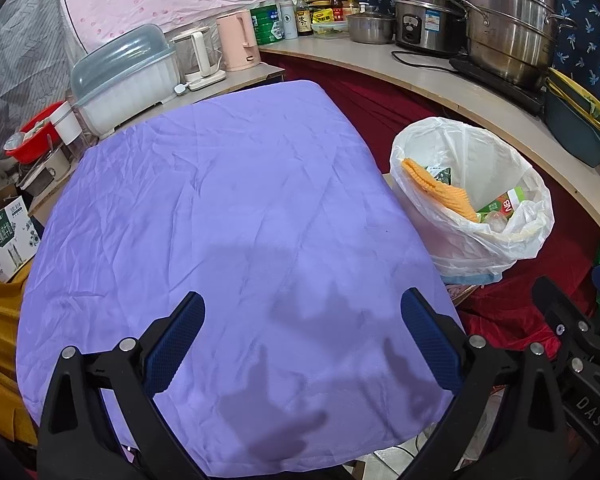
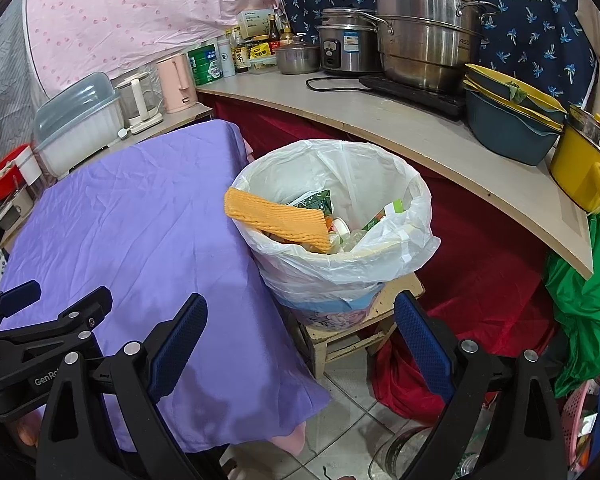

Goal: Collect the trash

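White-bagged trash bin (image 2: 332,264) sits on a little stool, stuffed with orange foam wrap (image 2: 278,220) and green cartons (image 2: 384,216).

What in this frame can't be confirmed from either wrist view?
- Lower contents of the trash bin: hidden under the orange ribbed sheet and the bag folds, both views.
- Table's near edge: covered by the purple cloth and cut off behind the left tongs.
- Stool under the bin: partly behind the right tongs; barely shows in the left view.
- Bottle labels on the counter: too small.
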A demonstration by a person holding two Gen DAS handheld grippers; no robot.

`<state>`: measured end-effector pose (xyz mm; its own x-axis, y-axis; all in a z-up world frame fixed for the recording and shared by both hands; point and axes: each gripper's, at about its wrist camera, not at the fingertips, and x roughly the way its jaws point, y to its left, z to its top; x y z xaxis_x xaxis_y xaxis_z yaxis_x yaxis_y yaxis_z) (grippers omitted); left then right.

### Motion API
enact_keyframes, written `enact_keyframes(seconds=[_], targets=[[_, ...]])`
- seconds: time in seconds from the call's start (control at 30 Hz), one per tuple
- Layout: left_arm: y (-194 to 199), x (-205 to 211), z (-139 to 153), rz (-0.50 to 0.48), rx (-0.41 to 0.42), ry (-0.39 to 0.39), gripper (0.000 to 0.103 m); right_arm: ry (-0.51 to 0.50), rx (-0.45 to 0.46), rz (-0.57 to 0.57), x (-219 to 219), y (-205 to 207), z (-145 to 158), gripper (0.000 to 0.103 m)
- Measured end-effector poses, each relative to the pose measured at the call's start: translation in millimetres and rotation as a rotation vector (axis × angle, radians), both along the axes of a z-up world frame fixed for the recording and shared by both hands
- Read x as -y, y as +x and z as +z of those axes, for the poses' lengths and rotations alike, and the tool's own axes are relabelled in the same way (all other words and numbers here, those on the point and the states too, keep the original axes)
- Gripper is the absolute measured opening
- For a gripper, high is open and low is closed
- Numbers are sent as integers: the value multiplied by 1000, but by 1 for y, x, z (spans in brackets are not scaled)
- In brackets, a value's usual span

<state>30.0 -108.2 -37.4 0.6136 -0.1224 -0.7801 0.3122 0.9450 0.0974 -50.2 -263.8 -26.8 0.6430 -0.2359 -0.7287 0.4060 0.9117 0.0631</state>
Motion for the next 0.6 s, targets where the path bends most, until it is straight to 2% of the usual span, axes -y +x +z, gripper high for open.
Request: enact_keyframes(seconds=[0.6], targets=[[-3, 3, -1, -5, -4, 0, 94, 4, 0, -4, 1, -3, 0, 91]])
